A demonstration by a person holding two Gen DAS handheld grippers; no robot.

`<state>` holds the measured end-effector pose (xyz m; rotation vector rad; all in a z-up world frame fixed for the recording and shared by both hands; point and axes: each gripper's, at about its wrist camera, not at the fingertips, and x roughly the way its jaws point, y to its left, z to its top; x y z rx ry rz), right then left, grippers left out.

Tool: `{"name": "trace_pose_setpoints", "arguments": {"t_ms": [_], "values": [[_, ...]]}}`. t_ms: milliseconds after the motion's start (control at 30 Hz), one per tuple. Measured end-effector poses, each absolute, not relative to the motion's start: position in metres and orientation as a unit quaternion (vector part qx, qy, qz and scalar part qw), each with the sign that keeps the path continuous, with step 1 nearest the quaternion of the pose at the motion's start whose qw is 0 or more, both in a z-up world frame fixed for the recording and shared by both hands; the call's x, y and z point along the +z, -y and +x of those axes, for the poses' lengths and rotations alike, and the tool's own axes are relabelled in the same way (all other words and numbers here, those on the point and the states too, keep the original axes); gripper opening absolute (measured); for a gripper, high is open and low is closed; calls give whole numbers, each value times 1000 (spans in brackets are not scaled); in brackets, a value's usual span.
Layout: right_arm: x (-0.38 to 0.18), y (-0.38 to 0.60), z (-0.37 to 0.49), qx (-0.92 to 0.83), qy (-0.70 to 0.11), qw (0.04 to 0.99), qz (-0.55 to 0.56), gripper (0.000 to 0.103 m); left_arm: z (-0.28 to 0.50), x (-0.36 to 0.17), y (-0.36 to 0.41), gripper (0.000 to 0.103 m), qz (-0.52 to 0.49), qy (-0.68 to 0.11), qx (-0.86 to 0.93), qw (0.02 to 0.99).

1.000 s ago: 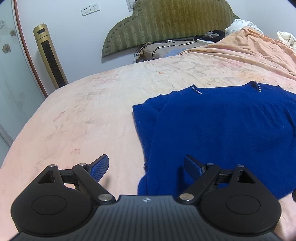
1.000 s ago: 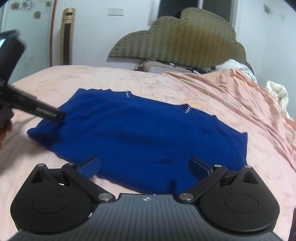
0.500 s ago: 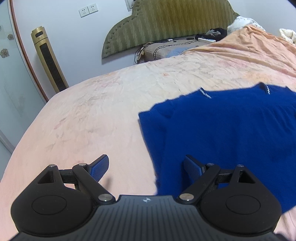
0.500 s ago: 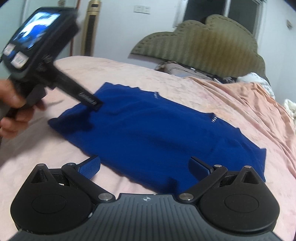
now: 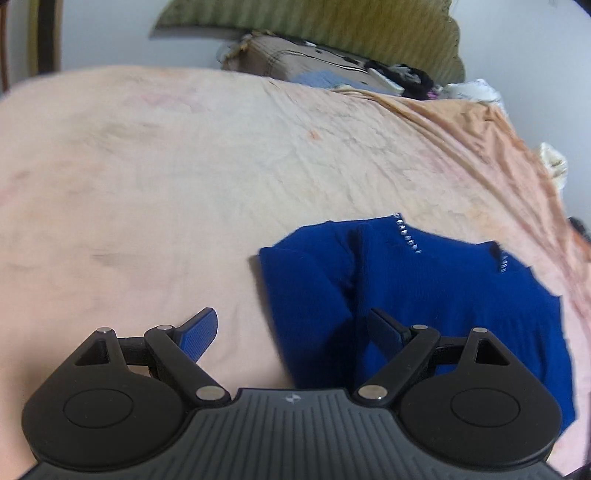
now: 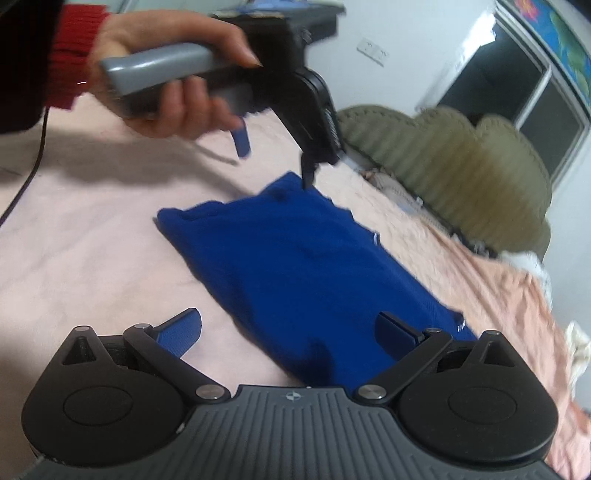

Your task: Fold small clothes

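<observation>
Here, the right gripper [image 6: 288, 330], jaws spread, hovers above the near edge of the blue sweater [image 6: 295, 258] lying flat on the pink bedspread [image 6: 92, 266]; farther off, the left gripper [image 6: 275, 158], likewise spread, is held in a hand [image 6: 170, 74] over the sweater's far corner.

I am working in a home bedroom. A wide bed covered by a pale pink, wrinkled sheet [image 5: 184, 177] fills most of what I see, and an orange-peach blanket [image 5: 480, 147] lies across its far side. Behind it stands a scalloped, olive-green padded headboard [image 6: 461, 147] against a plain white wall [image 5: 110, 33]. A striped beige pillow [image 5: 295, 62] and some loose dark and white clothes [image 5: 417, 79] are heaped at the head of the bed. A white double wall socket [image 6: 373, 50] sits on the wall, and beside it a dark window with a white frame [image 6: 517, 85]. It all looks lived-in and domestic, not staged.
</observation>
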<state>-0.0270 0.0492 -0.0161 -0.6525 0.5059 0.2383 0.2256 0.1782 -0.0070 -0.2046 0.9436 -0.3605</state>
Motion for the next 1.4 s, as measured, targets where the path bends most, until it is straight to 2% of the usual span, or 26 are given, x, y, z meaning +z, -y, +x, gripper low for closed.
{"name": "trace_pose_setpoints", "arguments": {"t_ms": [267,333,433,467,500,533,600,633,700,767,900,1167,1400], "values": [[-21,-70,7,96,-232,917,-310,98,263,-21,-158,93,-145,-461,-239,842],[-21,-72,16,98,-234,919,-301,92,273,-22,-151,93,-156,-461,-246,838],[-22,-74,29,108,-237,919,-296,79,286,-22,-137,92,-148,-464,-254,836],[-22,-75,32,112,-239,919,-294,70,288,-21,-131,81,-138,-464,-251,839],[-22,-76,35,117,-241,918,-291,61,289,-21,-125,52,-126,-463,-246,842],[-22,-78,36,122,-244,918,-288,57,291,-21,-118,40,-112,-465,-237,846],[-23,-79,37,133,-245,917,-284,41,293,-20,-107,15,-91,-469,-219,850],[-24,-80,36,139,-245,917,-284,37,292,-19,-104,14,-90,-472,-217,850],[-24,-80,34,148,-242,915,-286,22,285,-12,-95,13,-68,-463,-194,862],[-24,-78,33,147,-238,917,-285,11,273,-2,-84,13,-26,-444,-175,878],[-14,-64,24,145,-213,931,-259,3,255,27,-61,12,27,-410,-147,900],[20,-9,-15,88,-160,963,-199,3,236,71,-8,12,54,-383,-128,913],[34,61,-37,34,-150,980,-127,3,214,92,66,12,91,-355,-140,920]]}}
